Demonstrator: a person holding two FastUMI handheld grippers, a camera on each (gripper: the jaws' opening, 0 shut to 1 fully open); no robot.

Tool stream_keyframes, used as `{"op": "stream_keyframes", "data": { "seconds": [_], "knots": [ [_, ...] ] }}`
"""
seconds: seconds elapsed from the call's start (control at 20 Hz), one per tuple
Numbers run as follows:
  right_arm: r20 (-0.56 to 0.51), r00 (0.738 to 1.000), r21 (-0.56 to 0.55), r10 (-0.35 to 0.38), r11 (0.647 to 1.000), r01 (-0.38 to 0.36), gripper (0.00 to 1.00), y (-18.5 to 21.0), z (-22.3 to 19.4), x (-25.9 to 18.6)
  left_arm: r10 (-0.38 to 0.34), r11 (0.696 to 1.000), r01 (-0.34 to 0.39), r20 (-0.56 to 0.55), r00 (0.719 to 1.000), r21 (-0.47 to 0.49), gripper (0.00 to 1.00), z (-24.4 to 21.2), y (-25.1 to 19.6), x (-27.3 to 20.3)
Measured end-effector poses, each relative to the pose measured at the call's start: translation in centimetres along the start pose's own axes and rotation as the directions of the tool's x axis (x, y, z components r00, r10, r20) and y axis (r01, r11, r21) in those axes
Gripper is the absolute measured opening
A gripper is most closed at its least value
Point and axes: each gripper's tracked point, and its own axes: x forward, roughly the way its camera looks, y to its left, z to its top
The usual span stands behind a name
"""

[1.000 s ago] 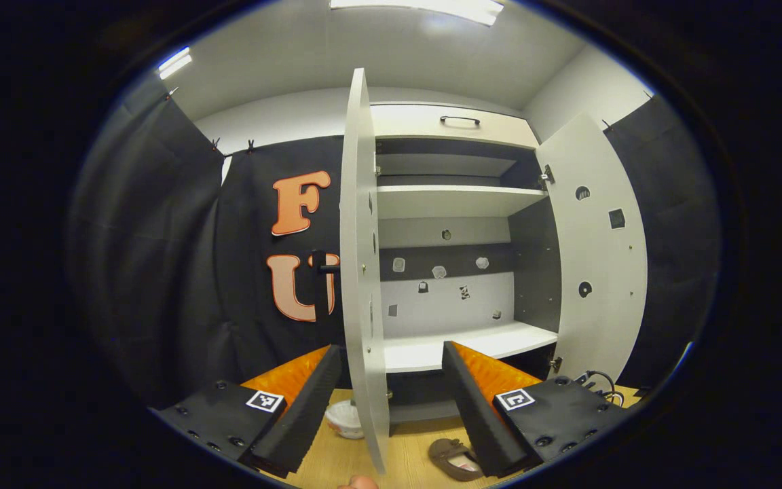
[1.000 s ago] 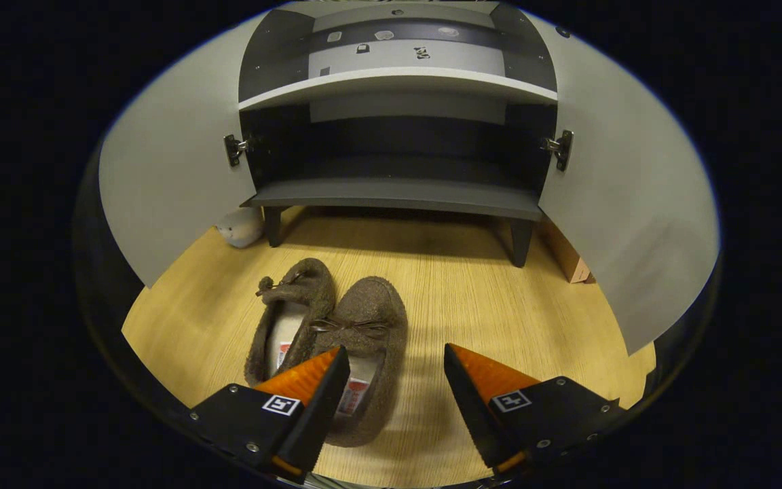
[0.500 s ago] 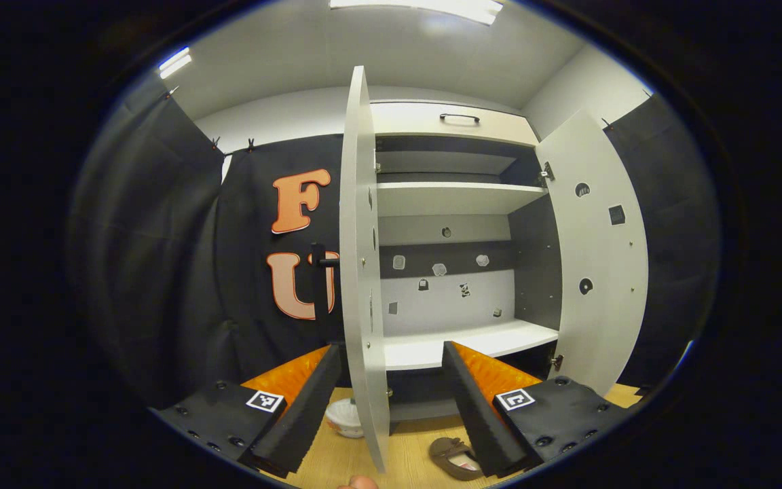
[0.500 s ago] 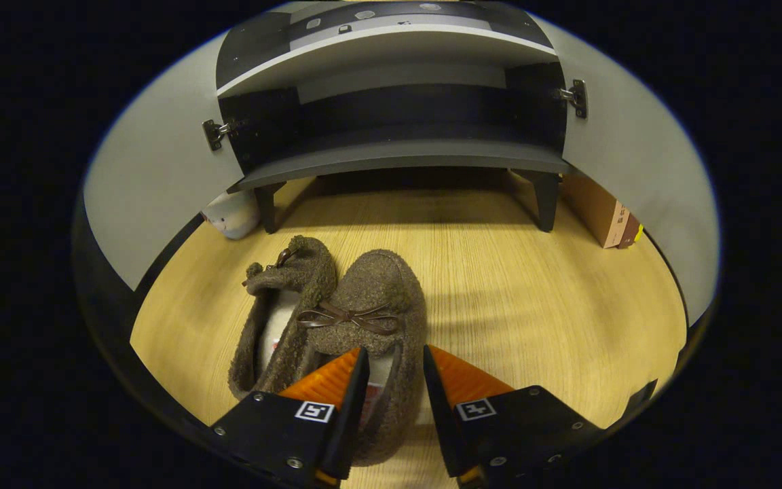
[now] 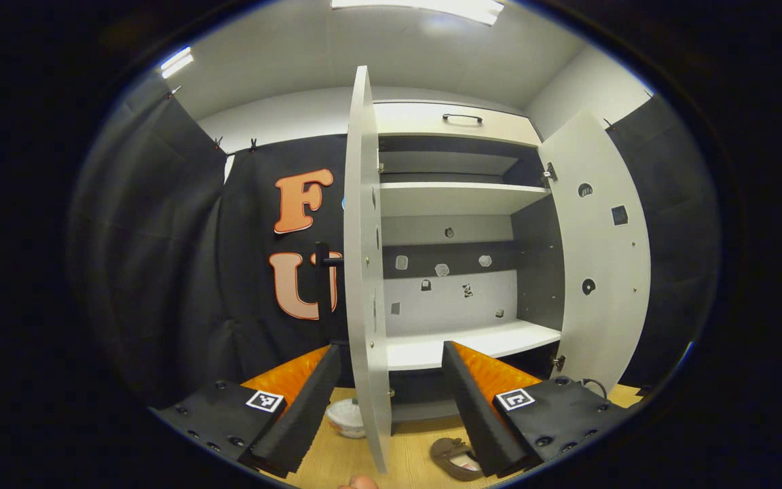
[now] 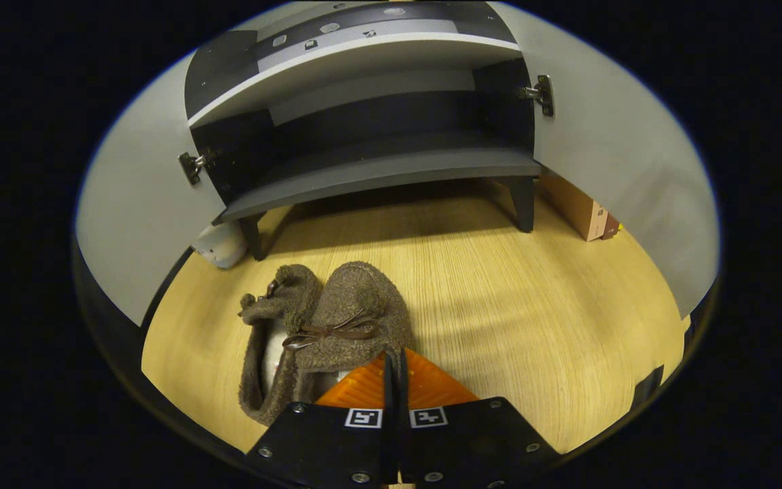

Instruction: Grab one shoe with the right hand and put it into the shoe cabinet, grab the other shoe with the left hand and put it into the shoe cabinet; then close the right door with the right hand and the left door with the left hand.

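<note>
Right gripper [image 6: 394,360]: fingers brought together with almost no gap, pinched on the side wall of the nearer shoe [image 6: 354,319] at its opening, just behind the bow. The grip appears to take only the thin fuzzy collar, not the sole. Judged from its look, this moccasin-type slipper is light, soft and compliant; the wall folds under pressure, so a pinch at the rim is a sound hold, though the toe may droop when lifted. The second shoe [image 6: 275,333] lies touching the first on its left, tipped partly on its side, on the wooden floor [image 6: 533,326].

Left gripper [image 5: 384,380]: fingers spread wide, holding nothing, with the edge of the left door [image 5: 364,272] standing between them in the view; contact cannot be judged.

Beyond: the shoe cabinet [image 6: 377,170] stands on short legs, both doors swung open, its bottom shelf bare. The right door [image 5: 598,258] is fully open. A cardboard box [image 6: 578,210] sits by the right leg.
</note>
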Motion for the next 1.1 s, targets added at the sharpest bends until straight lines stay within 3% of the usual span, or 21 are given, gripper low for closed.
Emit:
{"op": "stream_keyframes", "data": {
  "seconds": [0.4,0.75,1.1],
  "knots": [
    [0.181,0.983,0.037,0.004,0.999,-0.011,0.0,1.4,11.6,-7.8,-0.026,0.999,0.026,-0.011,1.0,-0.036,0.98,-0.9,-0.2,0.5],
    [0.341,0.94,0.038,0.011,0.999,-0.026,0.0,4.2,22.8,-15.5,-0.048,0.999,0.048,-0.001,0.999,-0.024,0.96,-1.7,-1.2,0.9],
    [0.385,0.92,0.085,-0.073,0.995,0.043,0.0,4.0,33.8,-14.2,-0.076,0.996,0.076,0.007,0.997,-0.036,0.98,-2.5,-0.5,1.5]
  ]
}}
